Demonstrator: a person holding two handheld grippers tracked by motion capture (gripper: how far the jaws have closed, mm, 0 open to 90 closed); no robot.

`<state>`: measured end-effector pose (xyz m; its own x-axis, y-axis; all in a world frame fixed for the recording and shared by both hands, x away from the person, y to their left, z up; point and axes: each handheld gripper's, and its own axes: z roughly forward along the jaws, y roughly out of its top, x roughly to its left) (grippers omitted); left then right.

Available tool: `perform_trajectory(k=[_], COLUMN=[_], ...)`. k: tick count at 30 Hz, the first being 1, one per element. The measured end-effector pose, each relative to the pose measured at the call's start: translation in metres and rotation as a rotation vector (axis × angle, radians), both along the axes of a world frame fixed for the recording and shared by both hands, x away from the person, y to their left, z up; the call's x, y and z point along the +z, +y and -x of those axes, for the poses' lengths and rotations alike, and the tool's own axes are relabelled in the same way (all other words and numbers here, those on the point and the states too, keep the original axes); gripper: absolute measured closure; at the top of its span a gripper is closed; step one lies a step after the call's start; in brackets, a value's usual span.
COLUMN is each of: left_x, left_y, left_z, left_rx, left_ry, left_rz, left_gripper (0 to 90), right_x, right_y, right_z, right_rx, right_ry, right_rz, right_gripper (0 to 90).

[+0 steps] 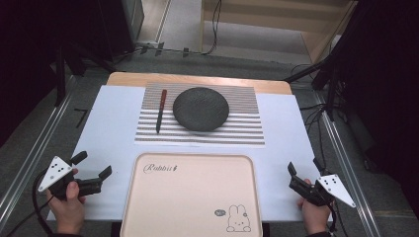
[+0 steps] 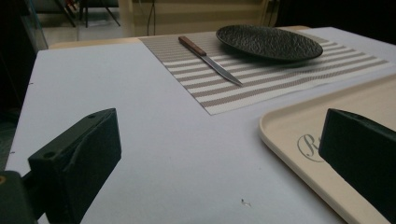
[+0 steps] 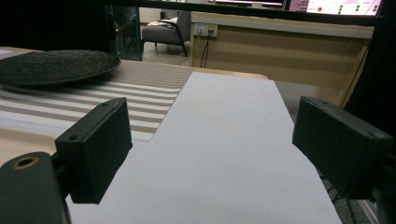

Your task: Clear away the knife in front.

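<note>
Both the left gripper [image 1: 92, 167] and the right gripper [image 1: 302, 166] are held wide open and empty, either side of the tray [image 1: 148, 197]. A knife [image 1: 161, 110] is laid beside the plate [image 1: 200, 108] on the mat [image 1: 247, 131].

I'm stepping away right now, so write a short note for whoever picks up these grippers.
Left gripper: open, holds nothing, low at the table's near left.
Right gripper: open, holds nothing, at the near right.
Knife lies on the striped placemat, just left of the dark plate.
Pink tray sits near the person, nothing on it.
Done: nothing touched yet. Left: probably everything.
</note>
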<state>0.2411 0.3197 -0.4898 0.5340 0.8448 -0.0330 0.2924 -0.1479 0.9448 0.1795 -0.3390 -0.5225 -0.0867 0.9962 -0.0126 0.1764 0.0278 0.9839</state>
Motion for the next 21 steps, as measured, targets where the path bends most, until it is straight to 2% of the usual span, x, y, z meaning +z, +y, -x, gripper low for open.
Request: perform_trajectory(k=[12, 21], left_x=[0.0010, 0.0059], left_y=[0.0006, -0.0022], left_z=[0.0007, 0.0083], left_rx=[0.009, 0.017], left_ry=[-0.004, -0.029], left_rz=[-0.007, -0.008], left_gripper=[0.0, 0.0], right_x=[-0.0002, 0.0003], right_y=[0.0000, 0.0004], right_z=[-0.0001, -0.0014], right_rx=[0.003, 0.003], right_ry=[0.000, 0.005], right_rz=[0.002, 0.003], right_gripper=[10.2, 10.2])
